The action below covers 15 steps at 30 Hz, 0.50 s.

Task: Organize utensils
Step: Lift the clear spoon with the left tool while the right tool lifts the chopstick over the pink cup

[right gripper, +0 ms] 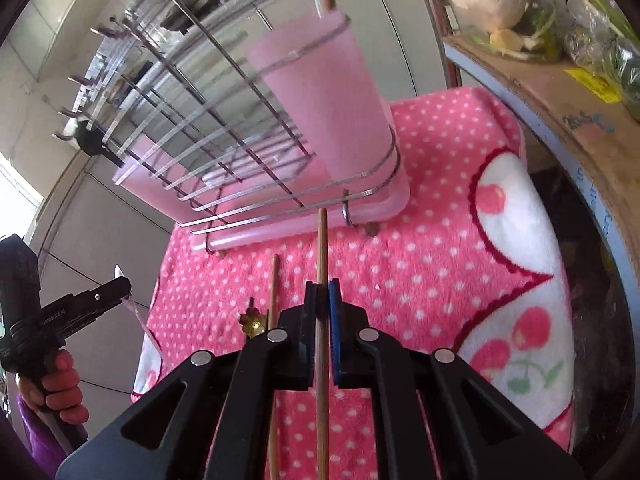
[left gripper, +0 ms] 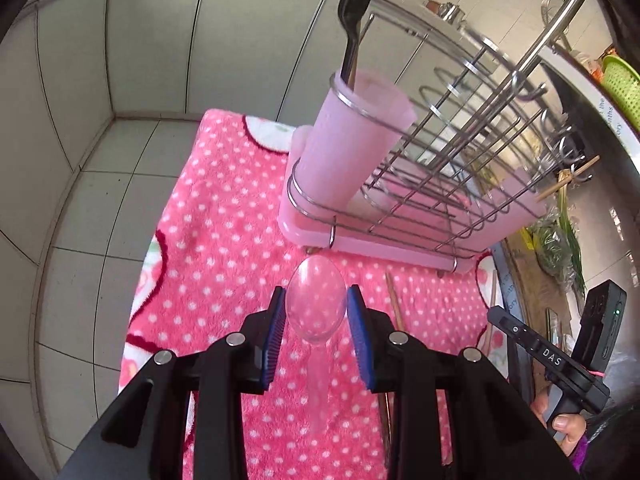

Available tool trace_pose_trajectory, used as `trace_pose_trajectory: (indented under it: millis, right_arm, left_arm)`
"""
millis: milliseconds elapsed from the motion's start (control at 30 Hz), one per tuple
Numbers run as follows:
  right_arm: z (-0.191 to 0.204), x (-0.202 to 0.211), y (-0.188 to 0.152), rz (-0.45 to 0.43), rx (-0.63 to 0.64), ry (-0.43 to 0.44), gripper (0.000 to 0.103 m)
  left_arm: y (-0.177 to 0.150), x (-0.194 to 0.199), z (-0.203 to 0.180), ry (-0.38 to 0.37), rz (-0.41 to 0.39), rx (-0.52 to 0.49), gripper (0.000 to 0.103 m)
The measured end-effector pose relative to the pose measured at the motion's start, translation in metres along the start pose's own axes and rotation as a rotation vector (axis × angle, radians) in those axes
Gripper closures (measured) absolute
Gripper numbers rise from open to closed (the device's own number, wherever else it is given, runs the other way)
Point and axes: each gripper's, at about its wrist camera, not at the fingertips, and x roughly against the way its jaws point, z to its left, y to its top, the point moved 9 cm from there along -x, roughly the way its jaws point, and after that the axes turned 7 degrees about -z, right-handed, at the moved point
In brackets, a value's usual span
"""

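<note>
My left gripper [left gripper: 316, 312] is shut on a clear plastic spoon [left gripper: 317, 304], bowl forward, held above the pink dotted towel [left gripper: 224, 240]. Ahead stands a wire dish rack [left gripper: 460, 152] with a pink utensil cup [left gripper: 352, 144] that holds a black ladle [left gripper: 354, 4]. My right gripper [right gripper: 321, 300] is shut on a wooden chopstick [right gripper: 322, 248] that points at the rack [right gripper: 192, 120]. A second pink cup [right gripper: 320, 104] on that side holds a wooden stick. Another chopstick [right gripper: 273, 292] lies on the towel to the left. The left gripper with the spoon also shows in the right wrist view [right gripper: 120, 292].
A small gold item [right gripper: 253, 320] lies on the towel by the loose chopstick. A chopstick [left gripper: 394, 300] lies on the towel right of my left gripper. Tiled wall runs on the left. A cardboard shelf [right gripper: 560, 92] with vegetables is on the right. A green basket [left gripper: 622, 88] sits far right.
</note>
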Motion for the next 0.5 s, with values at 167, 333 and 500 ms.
trace_pose_trajectory:
  millis: [167,333,500]
  right_arm:
    - [0.01,0.022,0.008,-0.098,0.055,-0.002,0.097]
    - [0.02,0.047,0.021,-0.217,0.088,0.016,0.097]
    - [0.023,0.067,0.037,-0.308,0.105,0.011,0.097]
  left_arm:
    - [0.009,0.014,-0.003,0.0,-0.07,-0.017,0.073]
    - [0.015,0.023,-0.004,-0.018,-0.106,-0.012,0.073]
    - [0.025,0.04,-0.004,-0.027,-0.16,-0.009,0.073]
